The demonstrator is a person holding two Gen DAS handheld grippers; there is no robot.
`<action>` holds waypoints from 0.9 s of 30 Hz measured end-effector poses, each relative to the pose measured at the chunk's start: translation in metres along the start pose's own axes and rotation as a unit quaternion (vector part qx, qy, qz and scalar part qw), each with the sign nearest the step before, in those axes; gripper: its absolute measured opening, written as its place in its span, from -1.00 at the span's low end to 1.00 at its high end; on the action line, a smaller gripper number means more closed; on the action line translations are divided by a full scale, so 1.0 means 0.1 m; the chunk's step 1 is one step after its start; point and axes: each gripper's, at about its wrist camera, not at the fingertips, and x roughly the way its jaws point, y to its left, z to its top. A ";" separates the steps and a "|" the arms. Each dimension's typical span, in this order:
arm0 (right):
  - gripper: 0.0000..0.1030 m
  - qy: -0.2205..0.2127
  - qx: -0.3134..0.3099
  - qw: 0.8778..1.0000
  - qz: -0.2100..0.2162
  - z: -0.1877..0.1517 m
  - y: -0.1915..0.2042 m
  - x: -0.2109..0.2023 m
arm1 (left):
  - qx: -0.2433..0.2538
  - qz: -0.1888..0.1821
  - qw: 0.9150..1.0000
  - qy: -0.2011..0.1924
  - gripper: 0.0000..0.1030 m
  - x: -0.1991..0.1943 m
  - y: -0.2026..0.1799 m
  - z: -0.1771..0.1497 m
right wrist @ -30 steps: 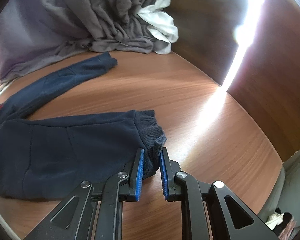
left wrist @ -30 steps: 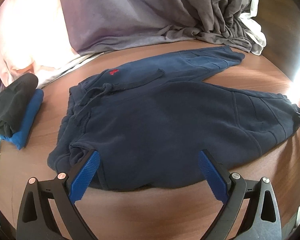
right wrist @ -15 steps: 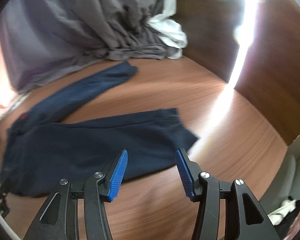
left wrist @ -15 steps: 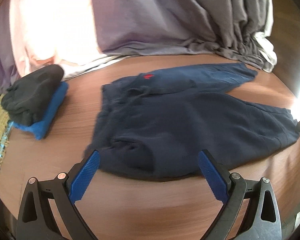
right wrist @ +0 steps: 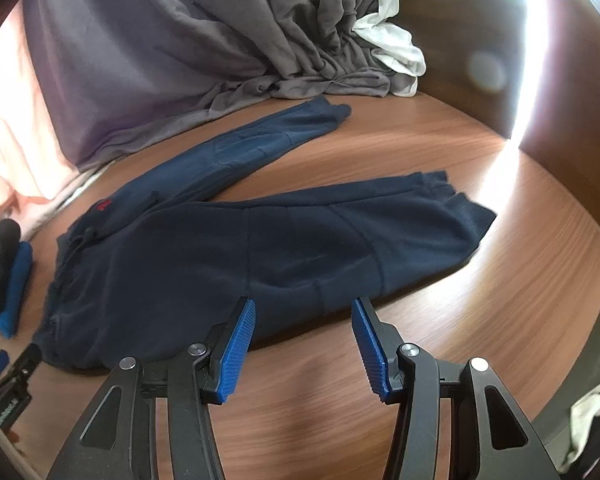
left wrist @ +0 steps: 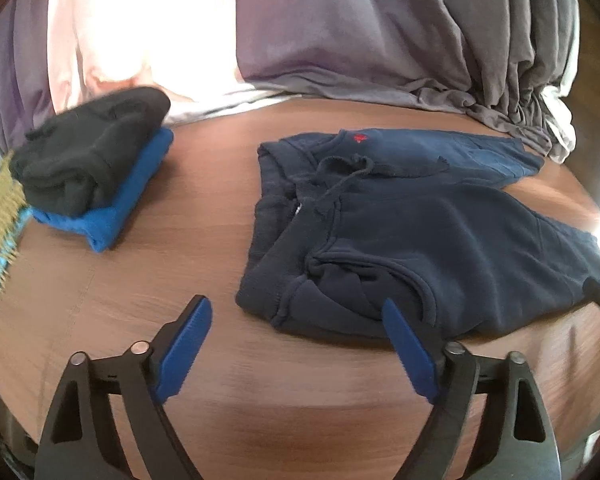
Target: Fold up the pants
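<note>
**Pants flat, both tongs released**

Pants (left wrist: 440, 236) lie spread across the centre and right of the left wrist view on the wooden surface (left wrist: 188, 280); the left tongs (left wrist: 296, 344) gape empty below the waistband. A folded stack (left wrist: 96, 176) sits at upper left.

In the right wrist view, pants (right wrist: 260, 252) fill the middle; the right tongs (right wrist: 304, 344) stand apart, empty, at the lower edge.

1. One pair of navy sweatpants (left wrist: 440, 232), two legs spread apart;
2. Two folded garments stacked: one black (left wrist: 88, 156), one blue (left wrist: 112, 216);
3. One grey curtain (right wrist: 180, 40);
4. Two grippers: left gripper (left wrist: 296, 336), right gripper (right wrist: 304, 344), both agape.
</note>
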 end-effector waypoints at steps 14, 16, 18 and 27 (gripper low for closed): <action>-0.01 0.009 0.060 0.998 0.011 -0.08 -0.04 0.16 | -0.053 -0.045 0.997 0.041 0.48 0.29 0.09 -0.01; -0.01 0.009 0.062 0.998 0.012 -0.09 -0.04 0.20 | -0.051 -0.045 0.997 0.048 0.47 0.34 0.07 -0.01; -0.01 0.009 0.062 0.998 0.014 -0.09 -0.04 0.23 | -0.059 -0.051 0.995 0.055 0.47 0.38 0.08 -0.01; -0.01 0.015 0.065 0.997 0.031 -0.02 -0.03 0.32 | -0.067 -0.065 0.994 0.053 0.03 0.38 0.05 0.01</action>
